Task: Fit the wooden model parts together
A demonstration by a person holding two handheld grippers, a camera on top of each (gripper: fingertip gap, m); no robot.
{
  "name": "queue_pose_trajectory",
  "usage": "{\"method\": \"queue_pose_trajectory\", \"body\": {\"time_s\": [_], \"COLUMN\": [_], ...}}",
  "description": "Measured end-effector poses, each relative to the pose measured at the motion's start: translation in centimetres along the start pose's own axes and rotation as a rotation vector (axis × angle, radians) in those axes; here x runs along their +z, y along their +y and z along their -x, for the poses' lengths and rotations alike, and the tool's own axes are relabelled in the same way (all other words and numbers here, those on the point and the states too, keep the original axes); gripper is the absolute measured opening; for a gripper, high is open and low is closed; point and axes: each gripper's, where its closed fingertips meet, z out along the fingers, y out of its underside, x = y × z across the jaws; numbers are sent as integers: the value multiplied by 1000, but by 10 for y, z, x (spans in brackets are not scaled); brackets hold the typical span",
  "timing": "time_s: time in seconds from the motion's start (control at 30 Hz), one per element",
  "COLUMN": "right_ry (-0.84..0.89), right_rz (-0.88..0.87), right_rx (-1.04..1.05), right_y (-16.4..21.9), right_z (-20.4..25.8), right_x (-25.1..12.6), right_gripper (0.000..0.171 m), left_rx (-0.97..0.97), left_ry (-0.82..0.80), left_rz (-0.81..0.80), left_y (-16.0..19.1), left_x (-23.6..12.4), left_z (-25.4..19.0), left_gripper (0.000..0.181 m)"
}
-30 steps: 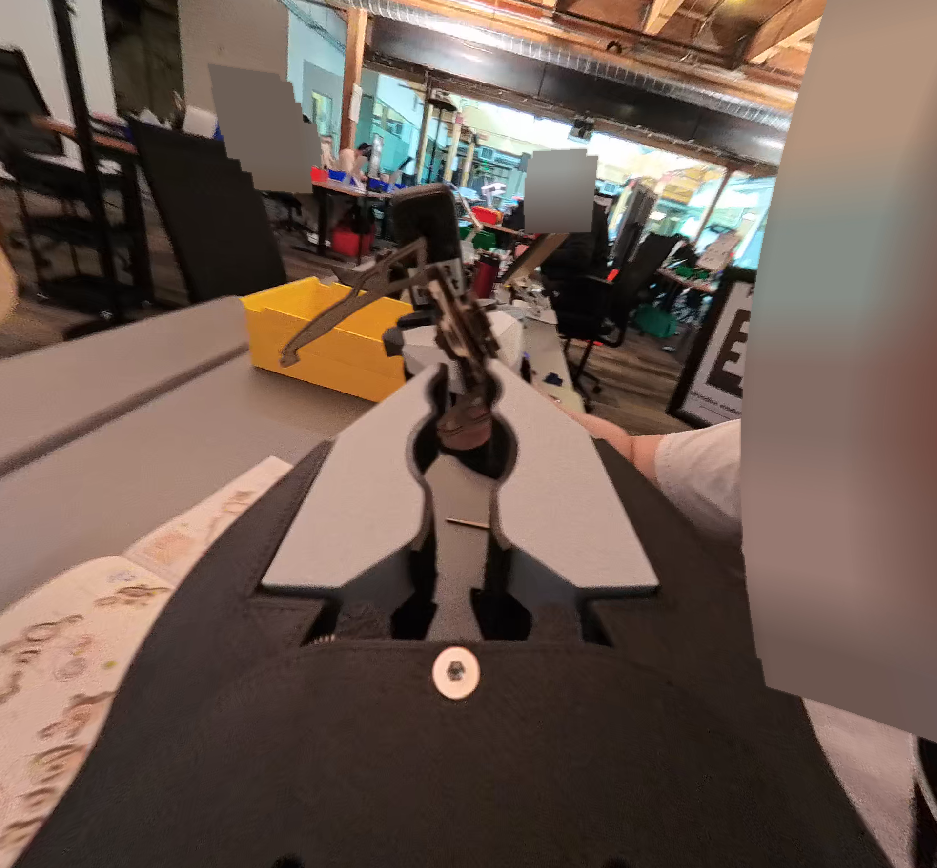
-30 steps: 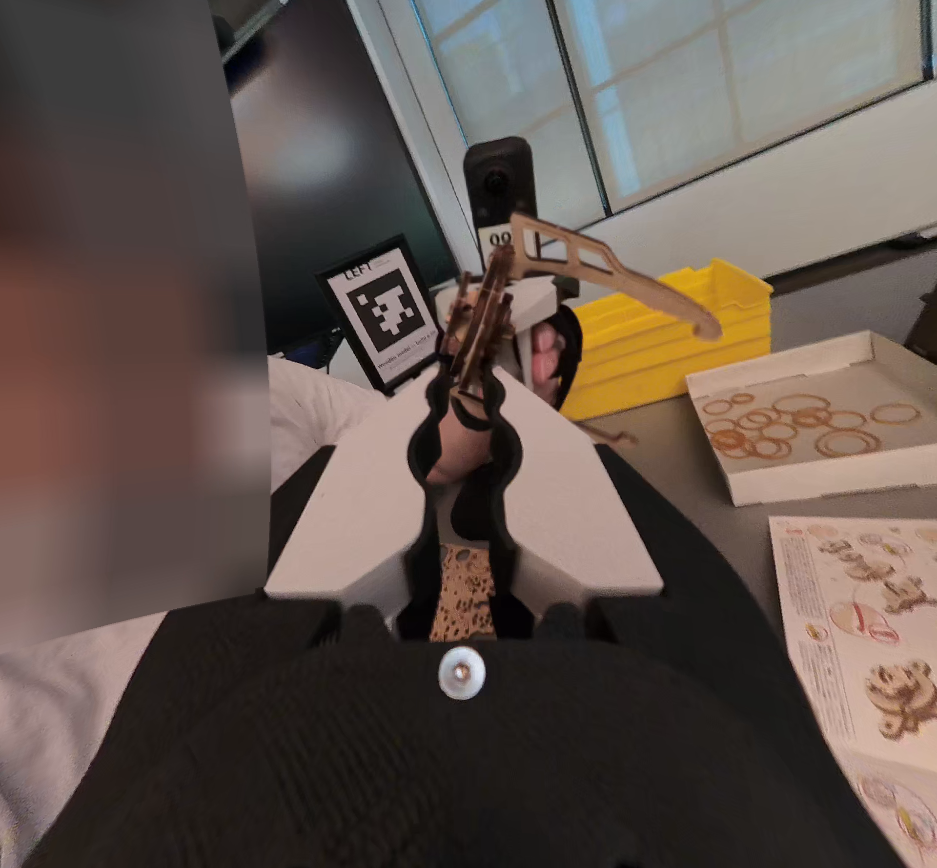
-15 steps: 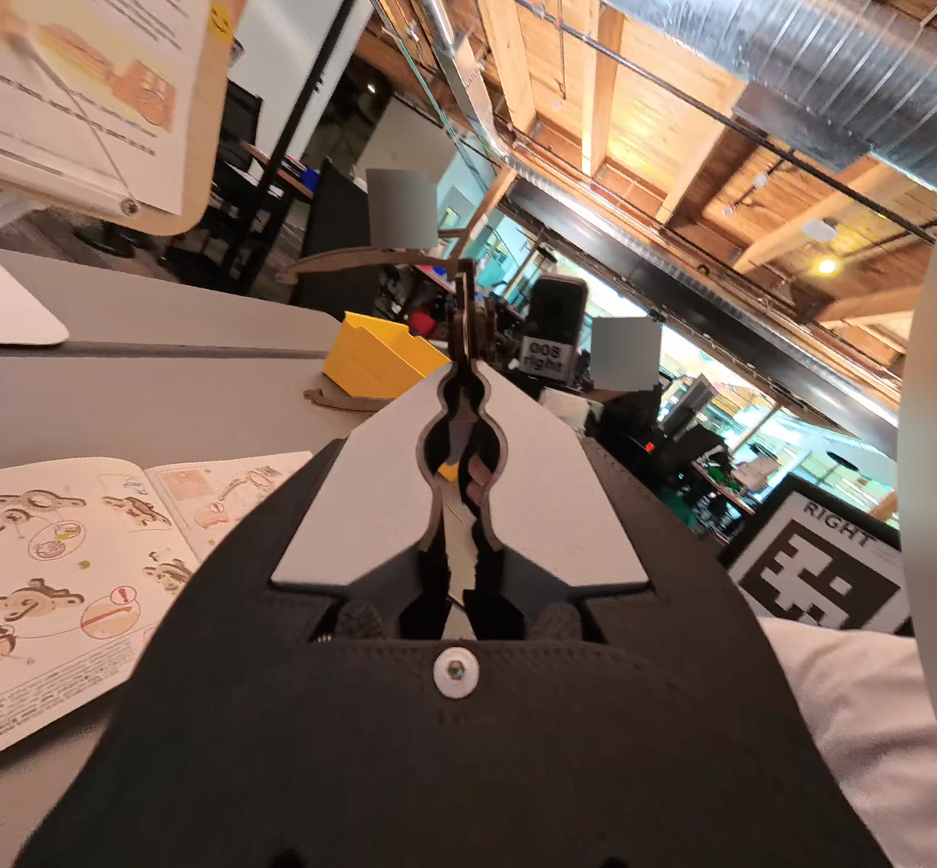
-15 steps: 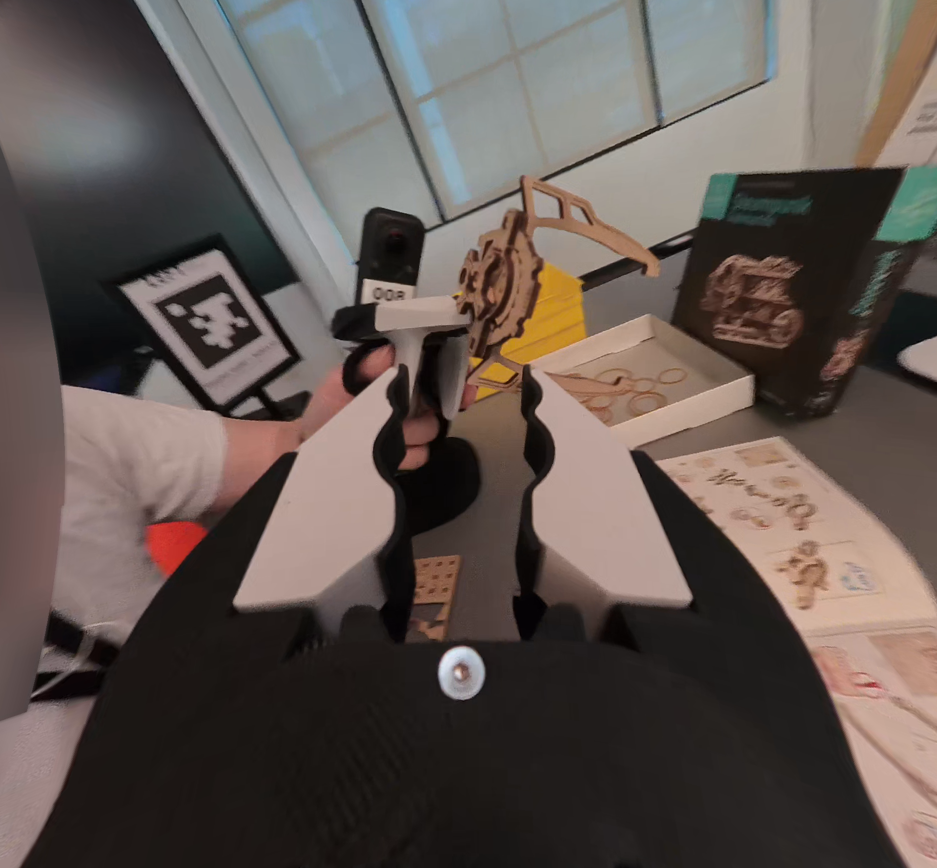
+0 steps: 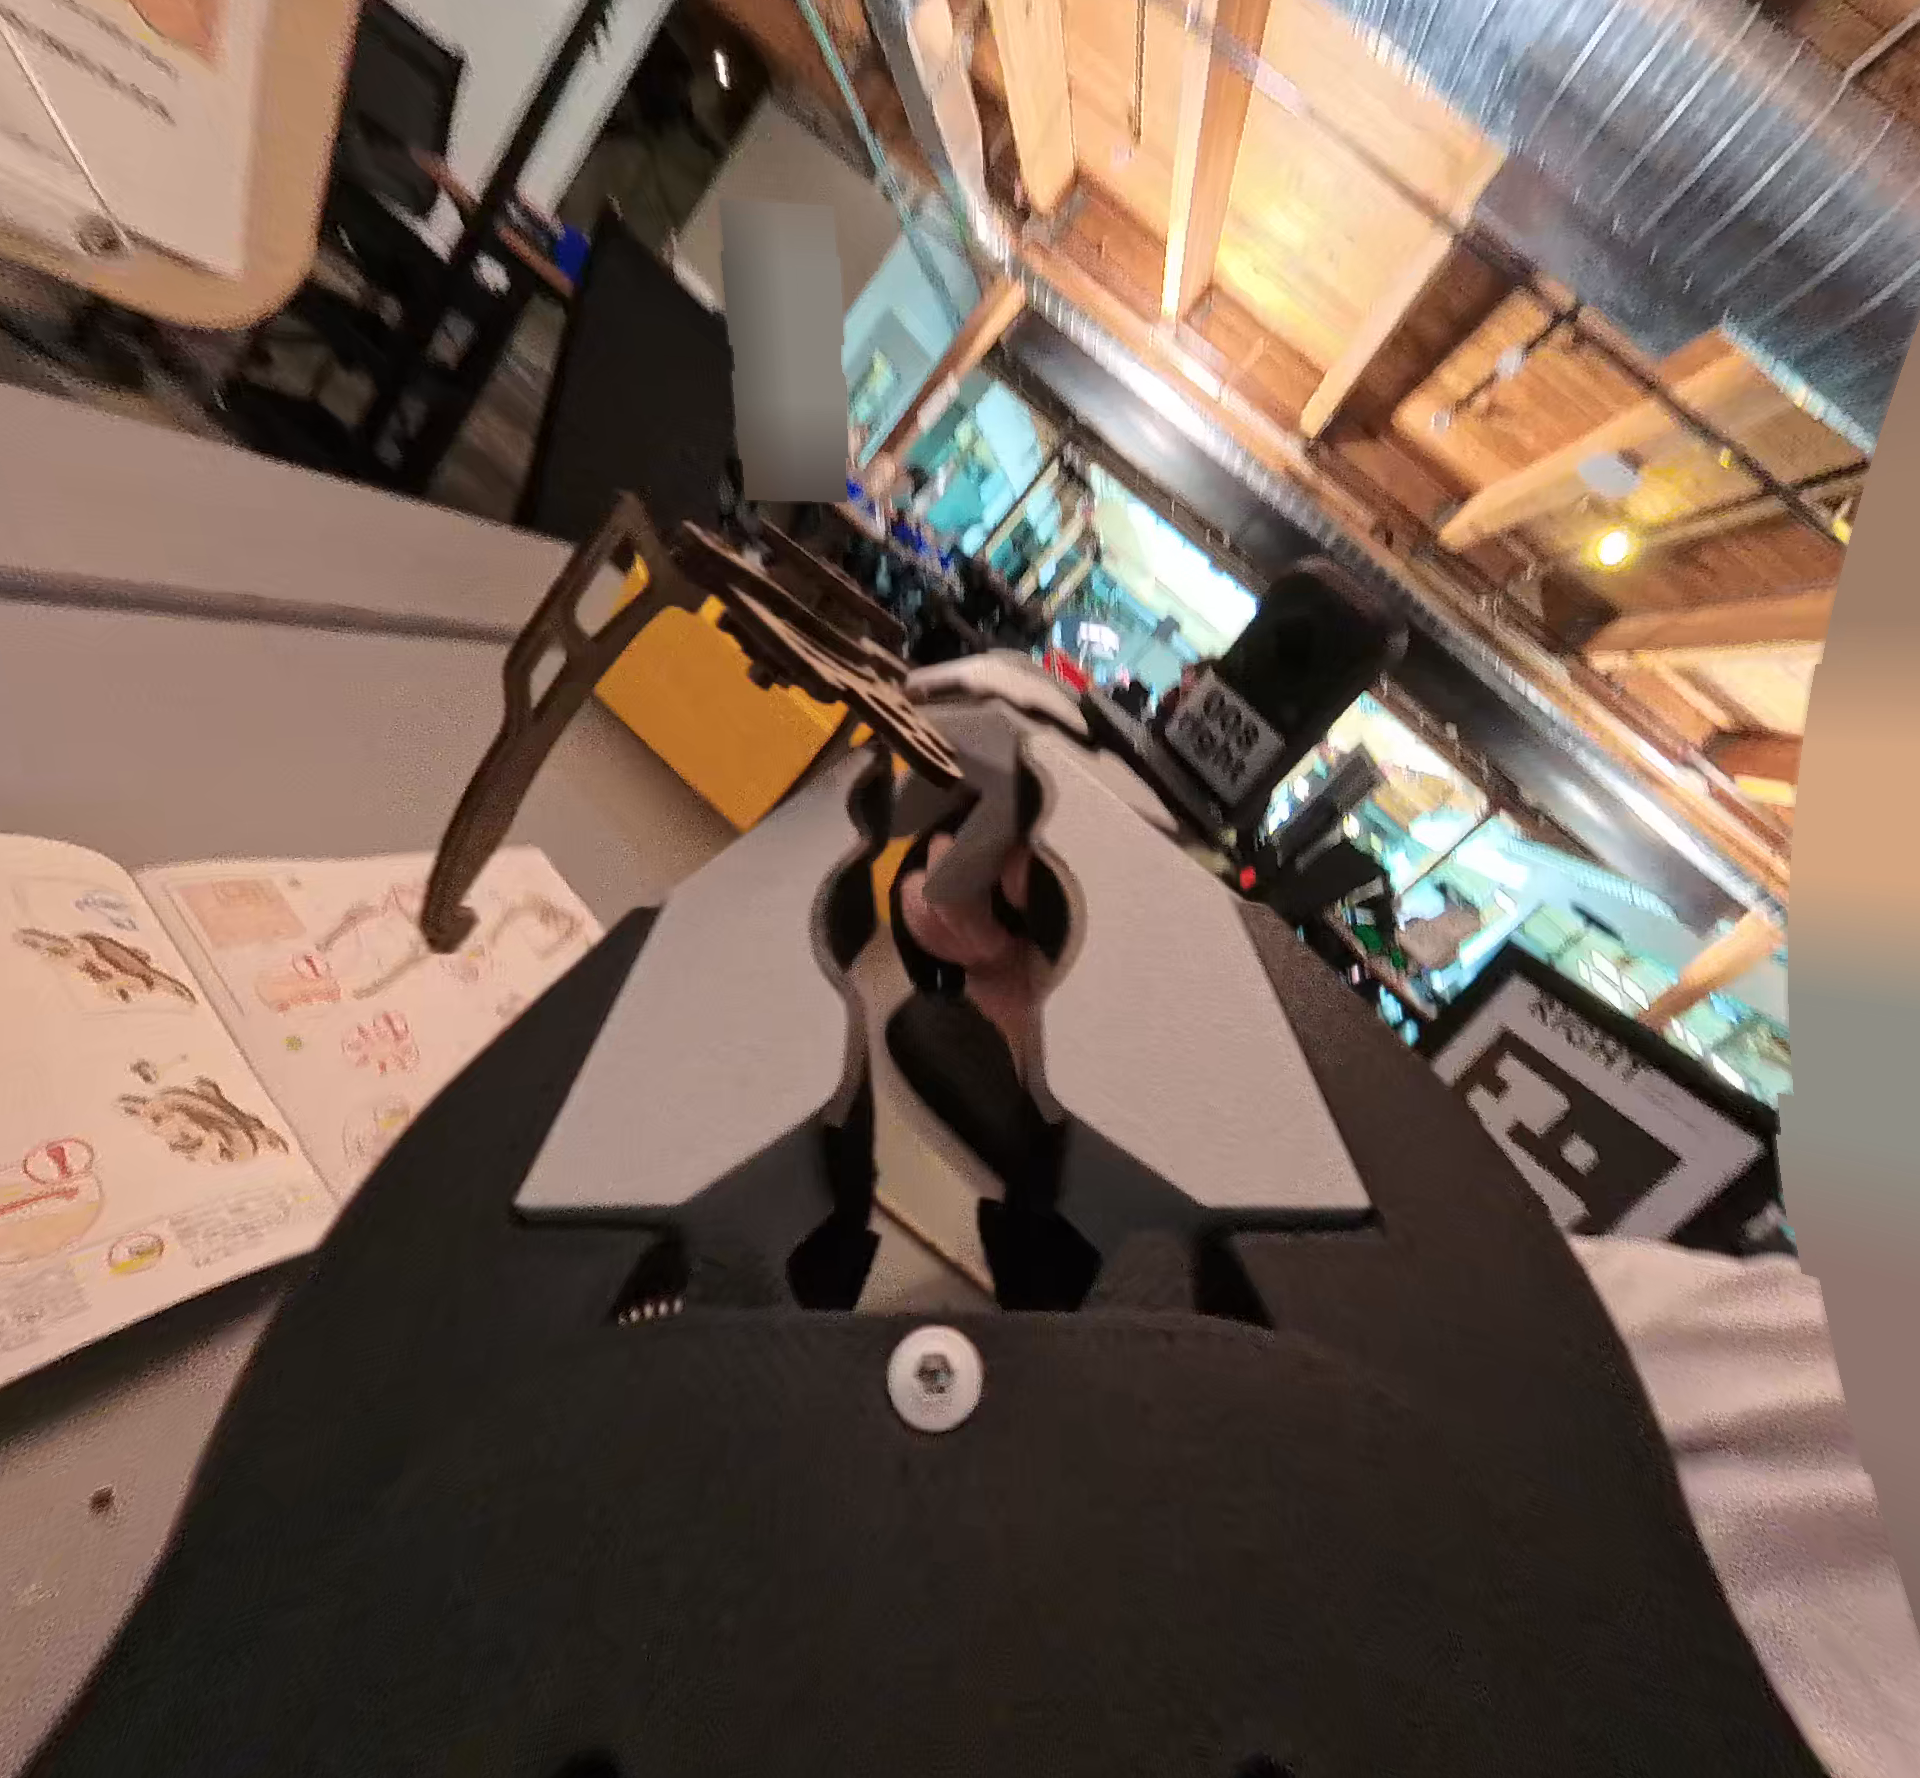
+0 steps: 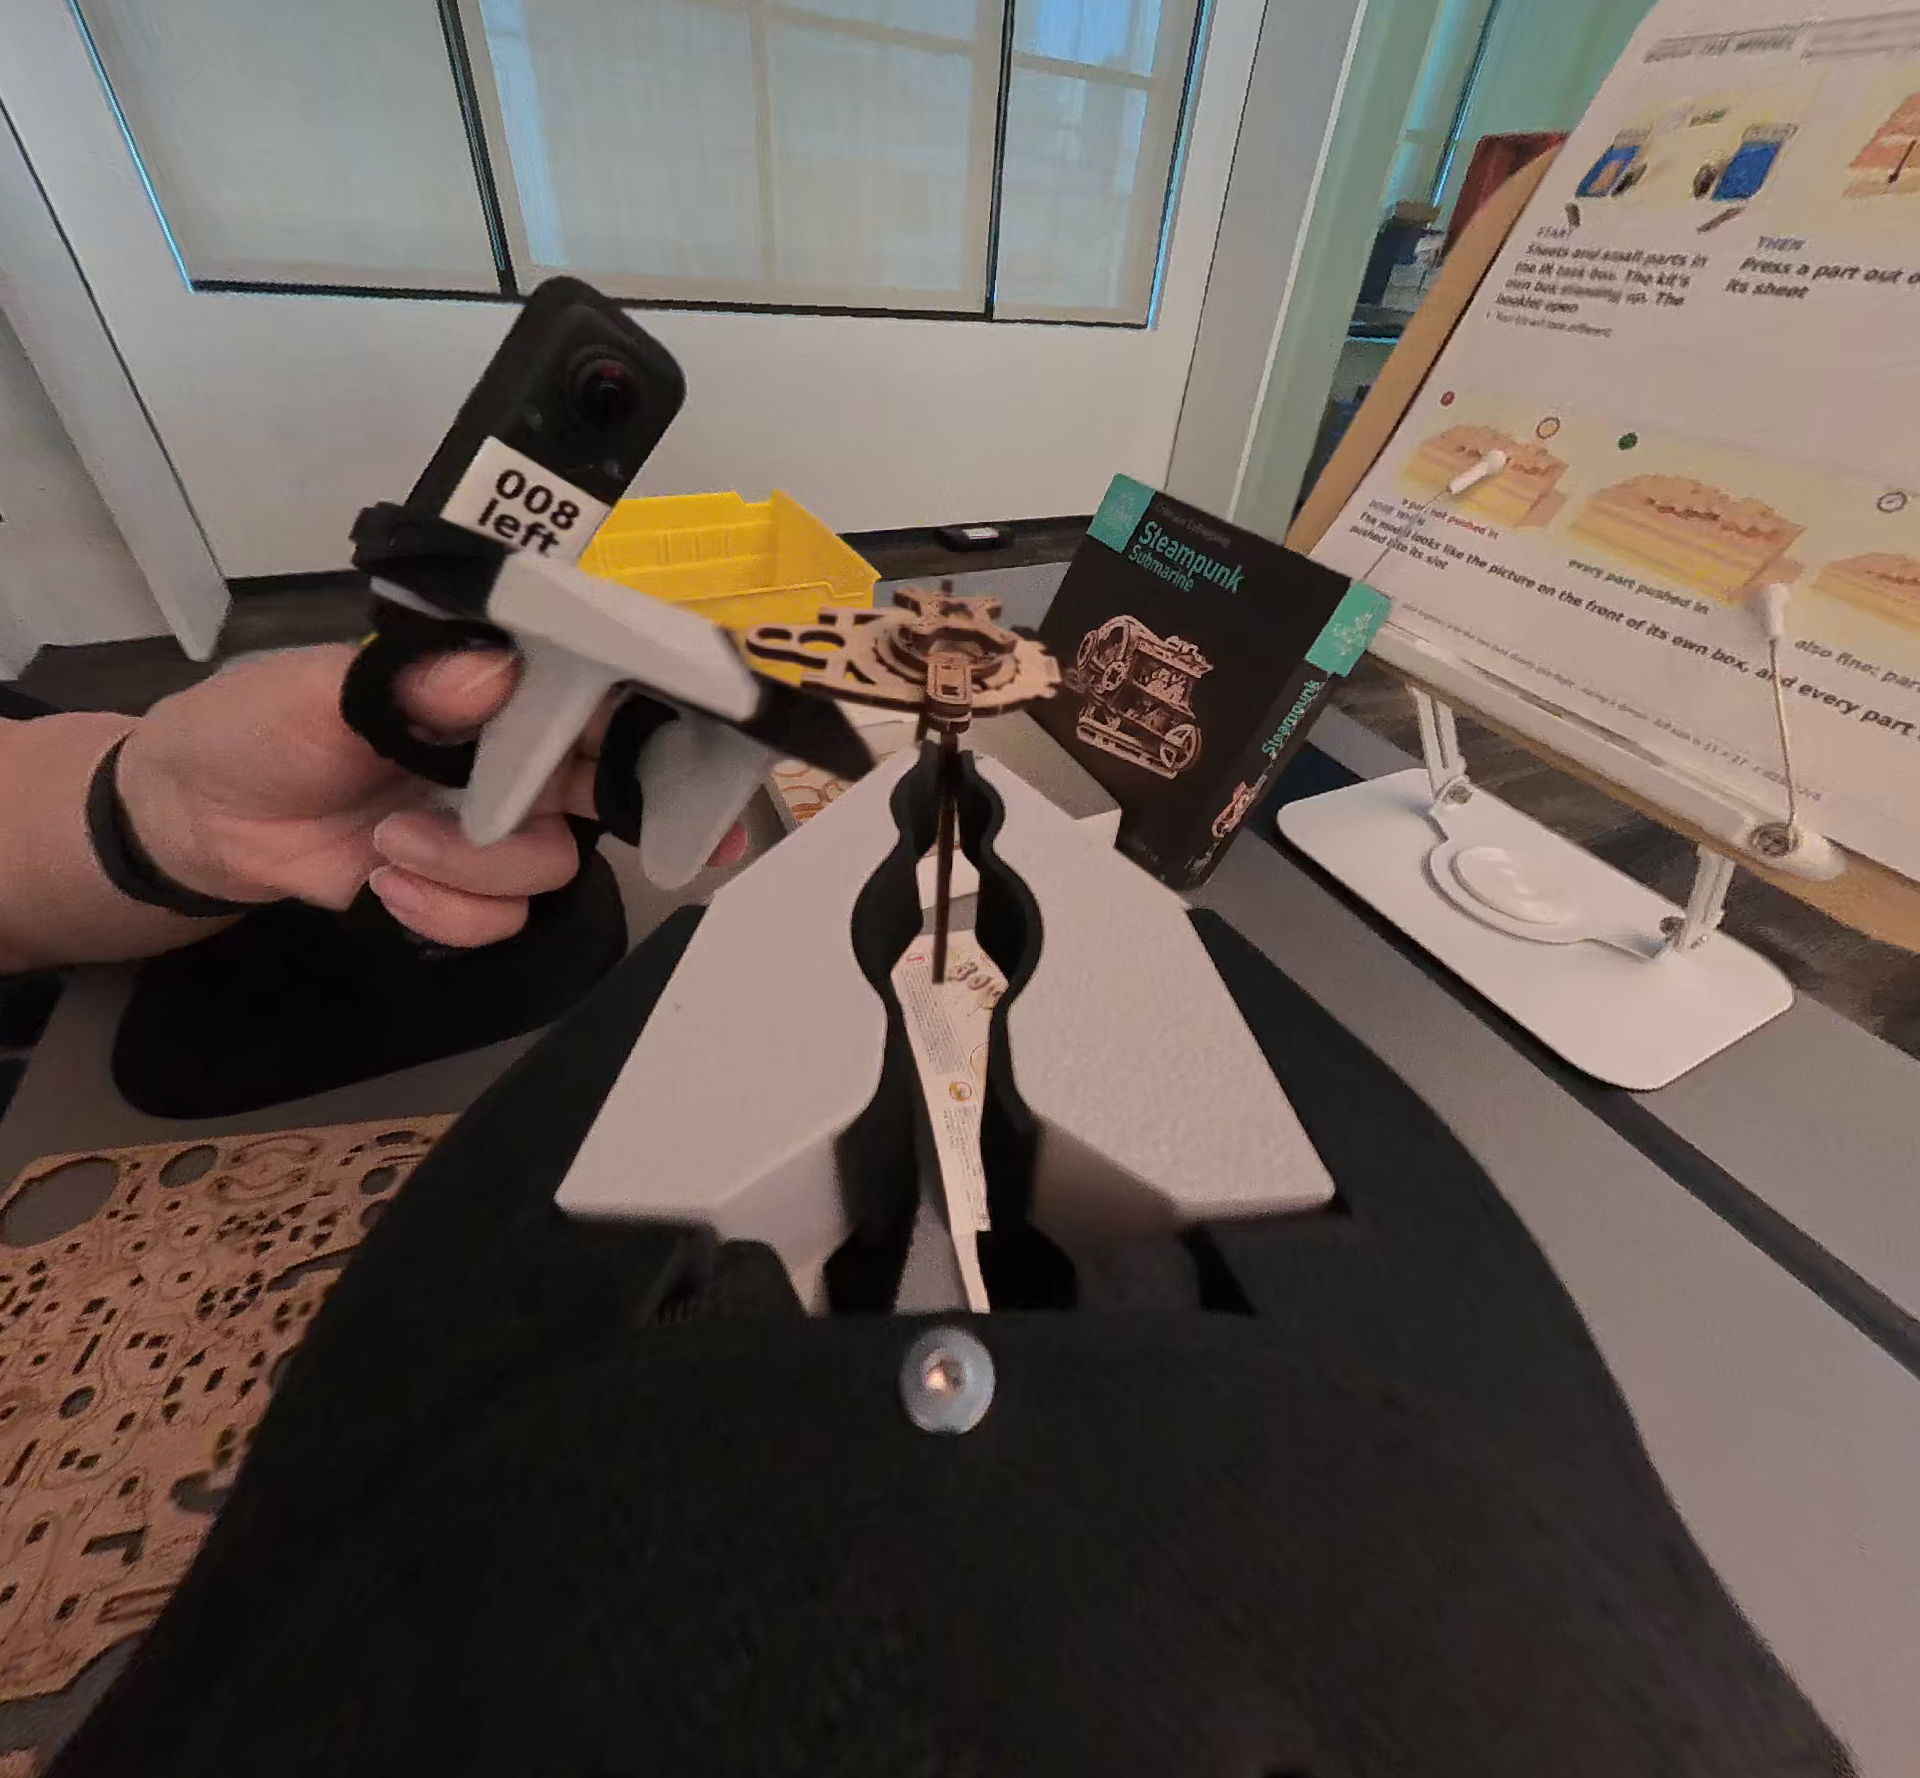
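The wooden gear model (image 6: 914,663) lies flat in the air in front of me. My left gripper (image 6: 800,710) comes in from the left and is shut on the model's edge. In the left wrist view (image 5: 951,767) the model (image 5: 800,627) sticks out beyond the tips and its long arm (image 5: 509,731) hangs down. My right gripper (image 6: 943,778) sits just under the model with its jaws almost together. The thin dark arm (image 6: 940,876) shows edge-on in the slit. I cannot tell whether the pads pinch it.
A yellow bin (image 6: 727,554) stands behind the model. A dark kit box (image 6: 1195,689) stands upright to its right. An instruction board (image 6: 1662,378) on a white stand (image 6: 1538,918) fills the right. A punched plywood sheet (image 6: 156,1313) lies at lower left. An open booklet (image 5: 208,1053) lies on the table.
The model went from upright to flat with its arm hanging down. The right gripper, open half a second ago, has narrowed its jaws around the arm. Both grippers have swung round.
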Motion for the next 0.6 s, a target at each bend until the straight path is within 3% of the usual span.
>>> {"method": "queue_pose_trajectory", "body": {"time_s": [0.1,0.17,0.23,0.3,0.4,0.5,0.6], "right_ry": [-49,-113,-195,-279,-370,-406,-460], "right_rz": [19,30,31,35,23,43,50], "right_rx": [124,235,344,428,516,562,632], "right_y": [-1,-2,-3,-5,-8,0,10], "right_z": [-15,-21,-23,-20,-12,-3,10], "right_x": [-11,-19,-26,-33,-36,-33,-29], "right_gripper": [0,0,0,0,0,0,0], "left_rx": [18,57,140,277,455,351,196], "left_ry": [23,82,65,-49,-219,-126,-11], "left_rz": [207,290,239,140,36,232,348], "left_y": [20,24,6,-23,-56,-24,11], "left_x": [4,0,-6,-17,-32,-23,-16], "left_z": [-7,-20,-22,-10,12,16,15], "left_gripper": [40,26,15,8,25,40,36]}}
